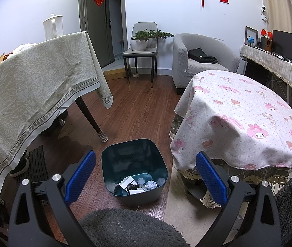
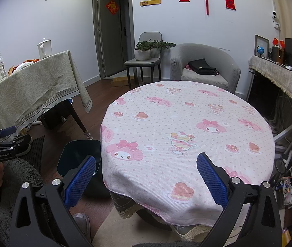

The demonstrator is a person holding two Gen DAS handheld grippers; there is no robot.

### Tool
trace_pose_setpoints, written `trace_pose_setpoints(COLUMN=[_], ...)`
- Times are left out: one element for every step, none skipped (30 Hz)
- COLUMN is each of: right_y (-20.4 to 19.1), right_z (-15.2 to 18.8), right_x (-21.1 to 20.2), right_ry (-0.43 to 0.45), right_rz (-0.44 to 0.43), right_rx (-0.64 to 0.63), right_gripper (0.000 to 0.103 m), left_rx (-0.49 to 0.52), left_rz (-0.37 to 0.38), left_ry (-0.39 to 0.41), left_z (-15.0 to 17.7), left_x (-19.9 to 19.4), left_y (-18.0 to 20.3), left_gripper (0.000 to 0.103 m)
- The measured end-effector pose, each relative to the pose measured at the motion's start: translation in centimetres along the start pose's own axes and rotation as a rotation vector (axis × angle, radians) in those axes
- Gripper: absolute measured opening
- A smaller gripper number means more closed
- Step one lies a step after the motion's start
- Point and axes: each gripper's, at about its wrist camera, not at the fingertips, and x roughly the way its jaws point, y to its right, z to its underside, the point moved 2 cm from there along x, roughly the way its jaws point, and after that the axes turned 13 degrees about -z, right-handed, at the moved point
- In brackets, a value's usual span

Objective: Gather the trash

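On the wooden floor, the dark teal plastic trash bin point(image 1: 134, 170) sits directly below and ahead of the left claw point(image 1: 145, 174) — wide open, holding nothing — with paper scraps point(image 1: 138, 184) inside. Rightward, the right claw point(image 2: 146, 177), equally wide and empty, hovers over the bare pink cartoon-print round tabletop point(image 2: 187, 123).
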Motion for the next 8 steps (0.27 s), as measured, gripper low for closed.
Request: trace_pose_setpoints(right_y=[0.0,0.0,-0.03,-0.04,0.0,0.02,-0.03,-0.03], right_z=[-0.01,0.0,0.04,0.05,0.01,-0.01,0.05,0.05], right_x=[0.0,0.0,0.0,0.0,0.0,0.0,-0.01,-0.01], right_ry=[0.0,0.0,0.0,0.0,0.0,0.0,0.0,0.0], right_rz=[0.0,0.0,0.0,0.0,0.0,-0.001,-0.001,-0.001], right_rx=[0.0,0.0,0.0,0.0,0.001,0.002,0.003,0.003], right_gripper=[0.1,0.1,0.1,0.1,0.1,0.1,0.1,0.1], left_rx=[0.001,0.002,0.002,0.001,-0.001,-0.001,0.001,0.002], left_rz=[0.007,0.005,0.004,0.007,0.009,0.01,0.008,0.008], left_ry=[-0.002,-0.006,-0.007,-0.007,-0.006,-0.006,-0.008,-0.008], left_z=[0.06,0.16,0.24,0.28,0.33,0.29,0.37,0.33], left_x=[0.0,0.01,0.03,0.0,-0.08,-0.06,-0.1,-0.1], left_y=[0.07,0.2,0.25,0.29,0.32,0.3,0.44,0.33], left_gripper=[0.099,0.099,0.099,0.099,0.099,0.099,0.099,0.099])
